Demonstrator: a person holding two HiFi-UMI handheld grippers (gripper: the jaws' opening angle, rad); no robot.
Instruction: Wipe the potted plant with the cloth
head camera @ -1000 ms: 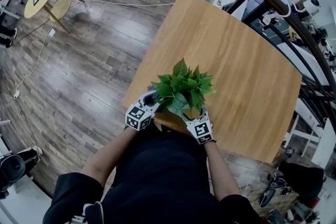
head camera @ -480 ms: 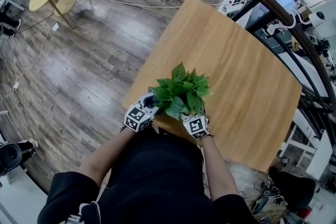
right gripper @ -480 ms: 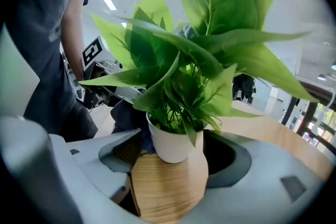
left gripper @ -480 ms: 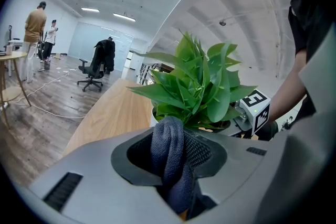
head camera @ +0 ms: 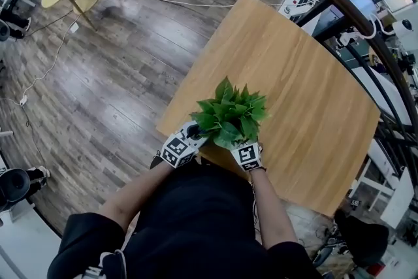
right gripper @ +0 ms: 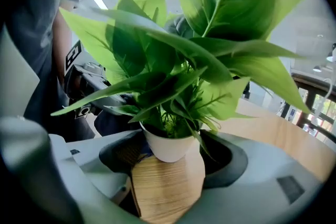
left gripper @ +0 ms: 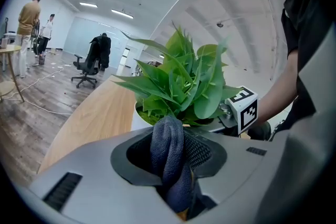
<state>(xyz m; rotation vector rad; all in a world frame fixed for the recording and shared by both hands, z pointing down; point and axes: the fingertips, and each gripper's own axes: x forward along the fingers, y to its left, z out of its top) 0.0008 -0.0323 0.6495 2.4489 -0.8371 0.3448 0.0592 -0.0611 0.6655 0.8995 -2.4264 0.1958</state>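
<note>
Dark-blue cloth clamped in left gripper, just beside the leaves | right gripper jaws just opened wide, white pot between them, unpressed | potted plant centre of head view, at wooden table edge | wiping looks barely begun; leaves all left

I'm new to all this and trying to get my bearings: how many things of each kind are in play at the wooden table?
Potted plant: 1
Cloth: 1, clamped in the left gripper
Grippers: 2, the left gripper and the right gripper, whose jaws have just been opening with the plant's pot between them
Wooden table: 1
Total: 5
</note>
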